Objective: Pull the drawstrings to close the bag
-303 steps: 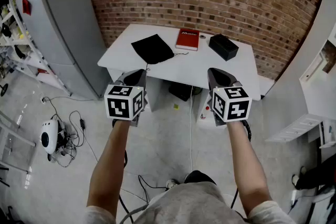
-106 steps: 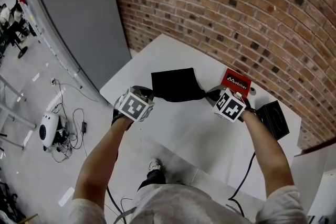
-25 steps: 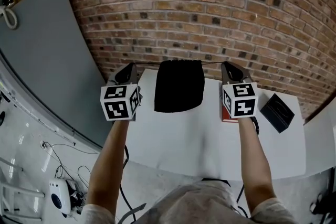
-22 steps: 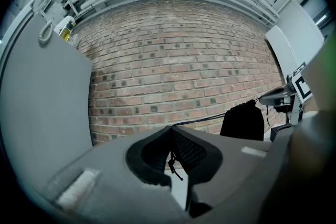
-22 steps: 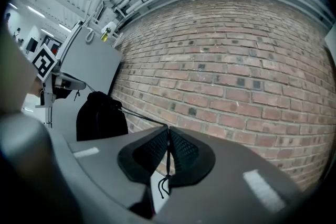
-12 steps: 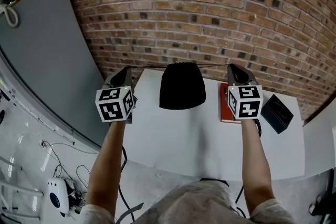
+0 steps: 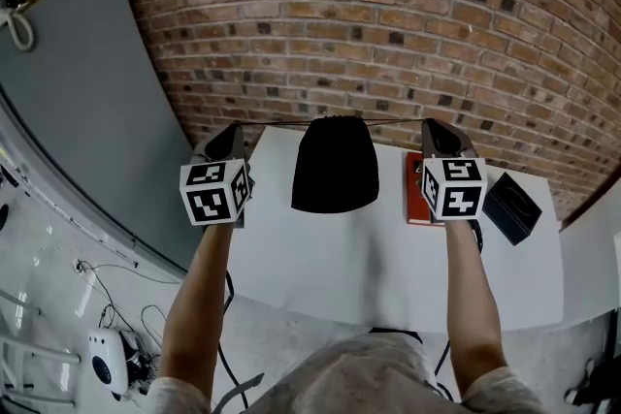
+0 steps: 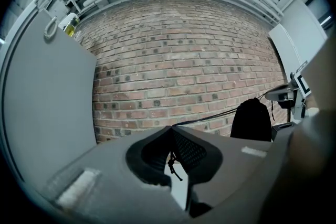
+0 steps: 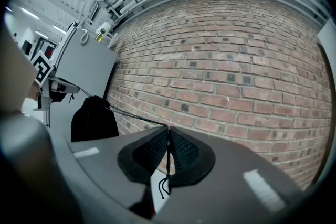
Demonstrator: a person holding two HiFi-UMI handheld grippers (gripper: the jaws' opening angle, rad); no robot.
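Head view: cinched black bag (image 7: pixel 336 172) hung between left gripper (image 7: pixel 234 127) and right gripper (image 7: pixel 430 124), fingers (image 7: pixel 229 143) pinching taut drawstrings (image 7: pixel 281 122).

White table (image 7: pixel 388 257) set against brick wall (image 7: pixel 388 24), red book (image 7: pixel 414 194) lying flat at 1 o'clock, black box (image 7: pixel 511 207) at 3 o'clock near right edge, apart from book

Between your left claw (image 7: pixel 230 141) and right claw (image 7: pixel 438 137), the taut drawstrings (image 7: pixel 281 123) and hanging bag (image 7: pixel 335 165) block the way forward, brick wall (image 7: pixel 388 34) behind. A red book (image 7: pixel 413 194) and black box (image 7: pixel 511 207) crowd the table (image 7: pixel 369 267) rightward; its near side lies open.
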